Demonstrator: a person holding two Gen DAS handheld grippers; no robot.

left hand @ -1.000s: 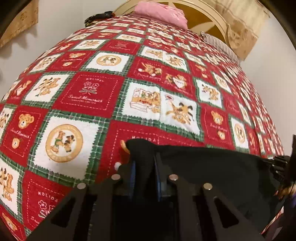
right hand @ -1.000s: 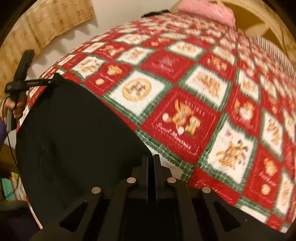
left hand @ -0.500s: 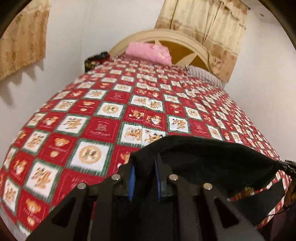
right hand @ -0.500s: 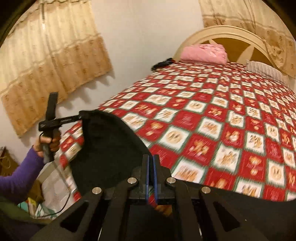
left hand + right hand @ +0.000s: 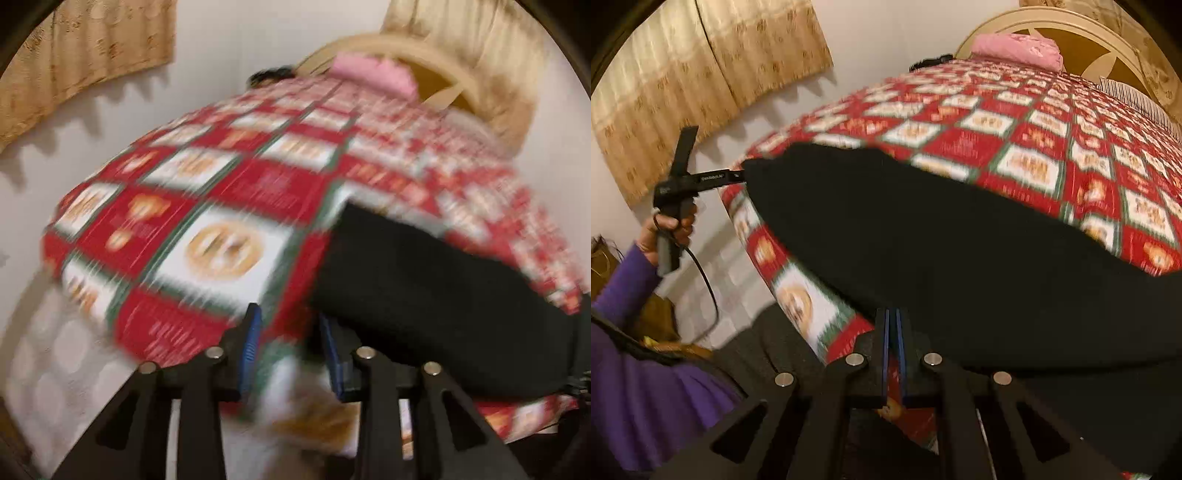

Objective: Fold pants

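No text was readable. White lettering stood on the left gripper point(image 5: 740, 176) body in the right wrist view, too small to read. Writing on the quilt point(image 5: 266, 192) red squares was motion-blurred, illegible.

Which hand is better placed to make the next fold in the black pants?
Right, probably: the right hand-held gripper is shut on the edge of the black pants, while the left hand-held gripper is opening with only bedspread between its jaws.
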